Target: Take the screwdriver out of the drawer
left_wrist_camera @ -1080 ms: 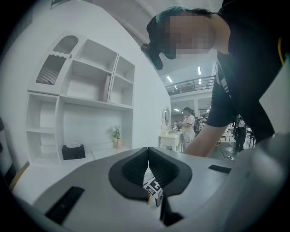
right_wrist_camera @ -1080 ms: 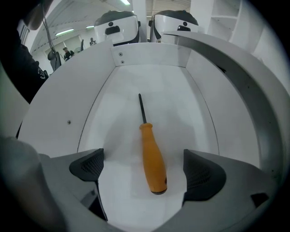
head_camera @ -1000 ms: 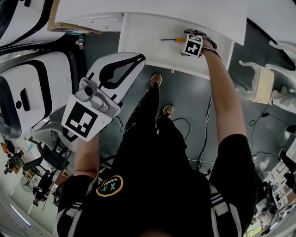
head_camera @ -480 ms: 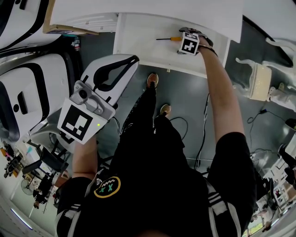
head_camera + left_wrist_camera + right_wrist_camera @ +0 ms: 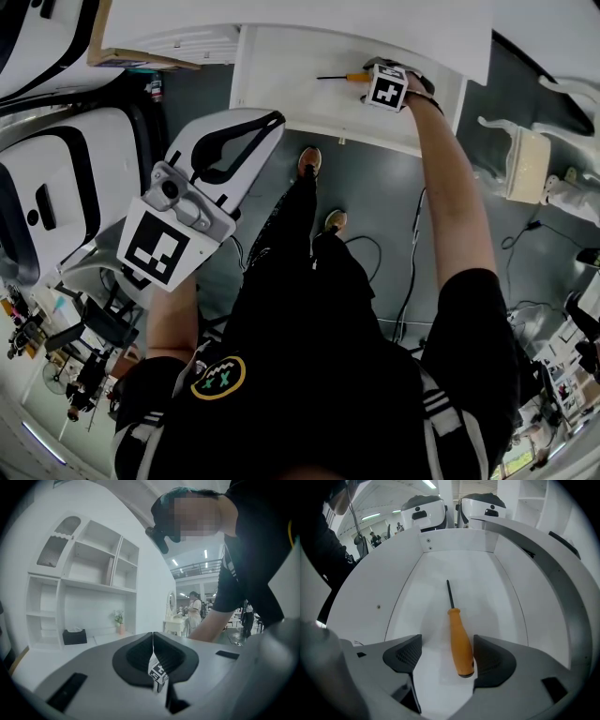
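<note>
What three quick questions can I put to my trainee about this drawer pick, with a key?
1. True or false: the left gripper is holding the screwdriver.
2. Where does the screwdriver lie? A: in the open white drawer; B: on the floor; C: on a shelf.
3. Which part of the screwdriver stands between the jaws of the right gripper?
Key: 1 false: its jaws are together on nothing. 2 A. 3 the orange handle; the jaws have just been closing around it, and a gap shows on one side, so no grip yet.
</note>
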Tool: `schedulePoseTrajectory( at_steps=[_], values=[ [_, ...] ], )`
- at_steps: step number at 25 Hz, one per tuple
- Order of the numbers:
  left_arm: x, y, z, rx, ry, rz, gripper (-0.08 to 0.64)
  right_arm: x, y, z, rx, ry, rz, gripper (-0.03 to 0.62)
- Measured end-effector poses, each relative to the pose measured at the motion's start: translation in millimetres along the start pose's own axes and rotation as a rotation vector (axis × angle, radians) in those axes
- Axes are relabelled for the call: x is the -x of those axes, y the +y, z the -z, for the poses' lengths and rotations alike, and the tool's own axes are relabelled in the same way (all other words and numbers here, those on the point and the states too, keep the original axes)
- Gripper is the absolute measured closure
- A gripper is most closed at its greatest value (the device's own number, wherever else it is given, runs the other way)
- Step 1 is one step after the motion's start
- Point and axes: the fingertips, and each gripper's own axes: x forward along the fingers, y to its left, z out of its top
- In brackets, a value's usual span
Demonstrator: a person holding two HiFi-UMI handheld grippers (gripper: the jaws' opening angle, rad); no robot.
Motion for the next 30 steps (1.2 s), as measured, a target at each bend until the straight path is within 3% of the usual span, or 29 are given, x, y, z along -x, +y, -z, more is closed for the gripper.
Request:
schedulePoseTrajectory(
  at_steps=[7, 9, 30],
  values=[
    [0, 0, -2, 0.003, -0.005, 0.002, 0.540, 4, 6, -1, 0.004, -0.011, -0.023, 0.366],
    [0, 0, -2, 0.003, -0.003, 0.003, 0.540, 4, 9, 1, -0.001, -0.008, -0.034, 0.437],
    [1, -12, -8, -0.014, -0.011, 0.013, 0.540, 19, 6, -5, -0.077, -0.075, 0.028, 0.445]
  ],
)
